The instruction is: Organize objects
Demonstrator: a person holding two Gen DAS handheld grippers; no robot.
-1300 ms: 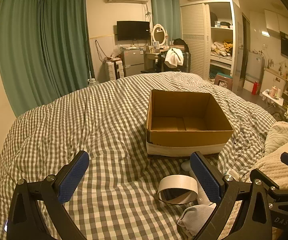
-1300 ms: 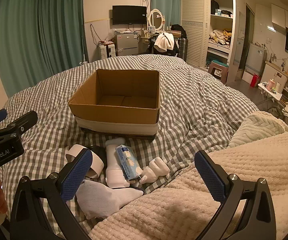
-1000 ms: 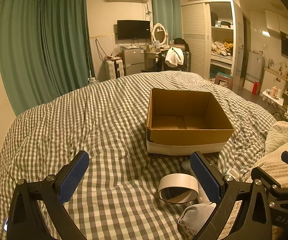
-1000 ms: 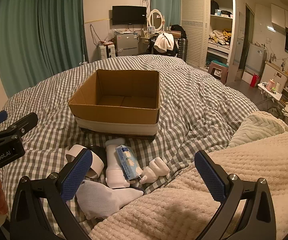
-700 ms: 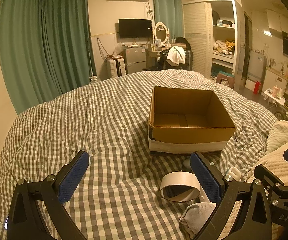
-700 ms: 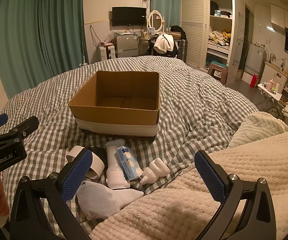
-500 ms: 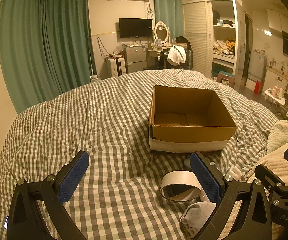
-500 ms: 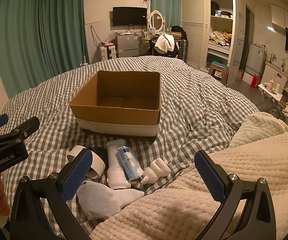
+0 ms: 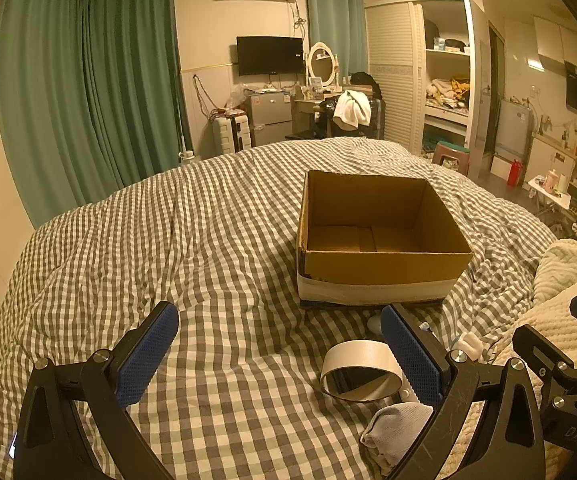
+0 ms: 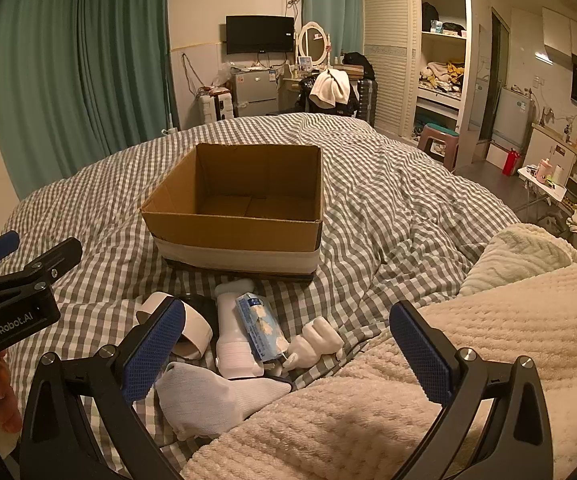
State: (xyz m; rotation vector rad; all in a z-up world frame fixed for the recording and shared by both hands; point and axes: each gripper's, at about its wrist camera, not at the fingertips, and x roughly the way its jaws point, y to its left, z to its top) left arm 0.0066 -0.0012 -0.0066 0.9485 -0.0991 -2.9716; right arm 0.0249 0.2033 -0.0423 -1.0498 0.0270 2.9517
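Note:
An open, empty cardboard box (image 9: 380, 268) (image 10: 240, 232) stands on the checked bed. Loose objects lie in front of it: a tape roll (image 9: 362, 368) (image 10: 192, 326), a white bottle (image 10: 234, 332), a blue tissue packet (image 10: 260, 330), a small white hand-shaped figure (image 10: 318, 344) and a white sock (image 10: 212, 398) (image 9: 398, 426). My left gripper (image 9: 280, 356) is open and empty above the bedcover, left of the tape roll. My right gripper (image 10: 288, 348) is open and empty, low over the pile of objects.
A cream fleece blanket (image 10: 428, 380) covers the near right of the bed, with a pale green one (image 10: 524, 256) behind it. The checked duvet (image 9: 148, 260) spreads wide to the left. Furniture and a wardrobe (image 9: 428, 76) stand beyond the bed.
Both grippers have drifted slightly; the box and objects sit a little lower and to the right in the views. Both stay open and nothing was picked up.

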